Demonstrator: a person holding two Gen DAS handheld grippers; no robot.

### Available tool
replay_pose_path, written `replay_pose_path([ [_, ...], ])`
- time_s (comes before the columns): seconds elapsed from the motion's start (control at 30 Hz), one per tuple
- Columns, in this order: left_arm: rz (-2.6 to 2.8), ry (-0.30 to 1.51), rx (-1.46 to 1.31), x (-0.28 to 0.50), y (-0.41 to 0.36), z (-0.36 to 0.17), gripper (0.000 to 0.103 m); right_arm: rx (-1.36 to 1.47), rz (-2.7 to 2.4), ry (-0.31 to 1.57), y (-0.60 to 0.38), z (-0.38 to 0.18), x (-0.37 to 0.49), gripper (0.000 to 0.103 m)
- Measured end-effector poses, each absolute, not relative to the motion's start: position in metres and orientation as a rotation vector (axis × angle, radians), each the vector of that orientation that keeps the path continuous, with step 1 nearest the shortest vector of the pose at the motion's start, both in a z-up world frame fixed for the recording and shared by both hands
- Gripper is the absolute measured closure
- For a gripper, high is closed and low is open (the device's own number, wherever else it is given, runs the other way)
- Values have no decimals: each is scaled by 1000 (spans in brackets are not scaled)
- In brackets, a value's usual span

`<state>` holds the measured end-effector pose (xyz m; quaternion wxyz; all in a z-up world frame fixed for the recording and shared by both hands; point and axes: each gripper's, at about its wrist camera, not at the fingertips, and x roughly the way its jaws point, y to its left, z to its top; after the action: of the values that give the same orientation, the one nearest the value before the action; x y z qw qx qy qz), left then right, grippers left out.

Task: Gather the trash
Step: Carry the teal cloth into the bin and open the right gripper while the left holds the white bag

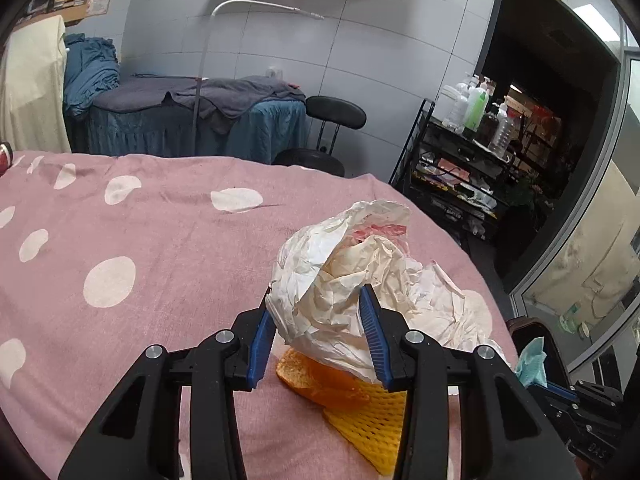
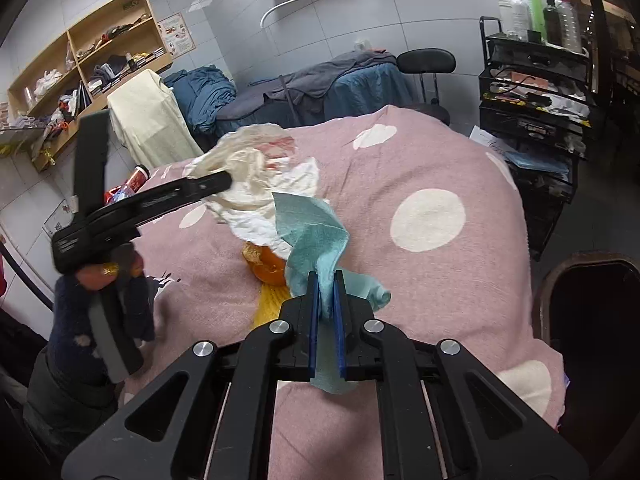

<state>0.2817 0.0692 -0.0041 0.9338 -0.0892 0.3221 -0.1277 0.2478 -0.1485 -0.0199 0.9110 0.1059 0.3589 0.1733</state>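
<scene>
My left gripper [image 1: 318,300] is shut on a large crumpled white paper wad [image 1: 340,280], held over the pink spotted bedspread [image 1: 160,240]. Under the wad lie an orange peel [image 1: 316,380] and a yellow foam net [image 1: 372,420]. My right gripper [image 2: 326,280] is shut on a teal tissue [image 2: 312,236], just above the bedspread [image 2: 420,280]. In the right wrist view the left gripper [image 2: 224,180] reaches in from the left, holding the white wad [image 2: 256,184]; the orange peel [image 2: 268,264] lies beneath. The teal tissue [image 1: 532,360] also shows at the right edge of the left wrist view.
A dark bin [image 2: 592,320] stands at the bed's right side. A red-labelled bottle [image 2: 134,184] lies at the bed's far left. Behind are a blue-covered massage bed [image 1: 192,120], a black stool [image 1: 332,120], and a black cart with bottles [image 1: 472,140].
</scene>
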Motion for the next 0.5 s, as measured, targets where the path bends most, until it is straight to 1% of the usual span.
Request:
replay_pose_path([
  [0.2,-247,584,-195,246,63,12,62,218,310,686,-168,-12,221,95],
  [0.5,-243,523,-189,206,53,20,62,237,219,639,-207,-6,187,95],
])
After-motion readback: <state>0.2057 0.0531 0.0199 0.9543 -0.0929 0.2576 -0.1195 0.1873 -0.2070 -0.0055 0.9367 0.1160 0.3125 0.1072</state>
